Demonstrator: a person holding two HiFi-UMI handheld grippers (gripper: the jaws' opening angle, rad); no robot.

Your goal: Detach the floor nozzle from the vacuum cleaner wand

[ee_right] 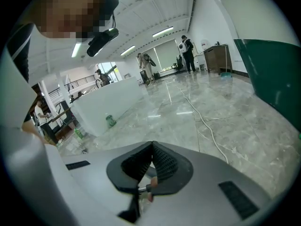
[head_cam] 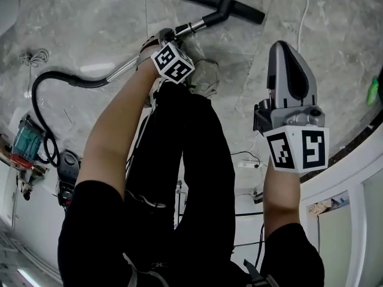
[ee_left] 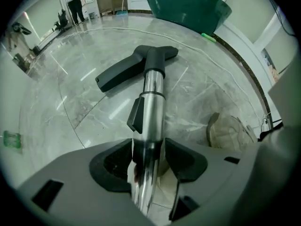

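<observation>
Head view: on the marble floor (head_cam: 108, 17) the chrome wand (head_cam: 197, 24) runs toward one o'clock and ends in the black floor nozzle (head_cam: 224, 5), attached. At two o'clock the right gripper (ee_right: 151, 147) hangs pinched shut, empty. At twelve o'clock the left gripper (ee_left: 149, 147) straddles the wand, jaws wide, not clamping.

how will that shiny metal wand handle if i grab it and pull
Likely stiff: the wand is a straight metal tube. Its polished surface may slip between the fingers. The floor nozzle, being attached, should trail along.
</observation>
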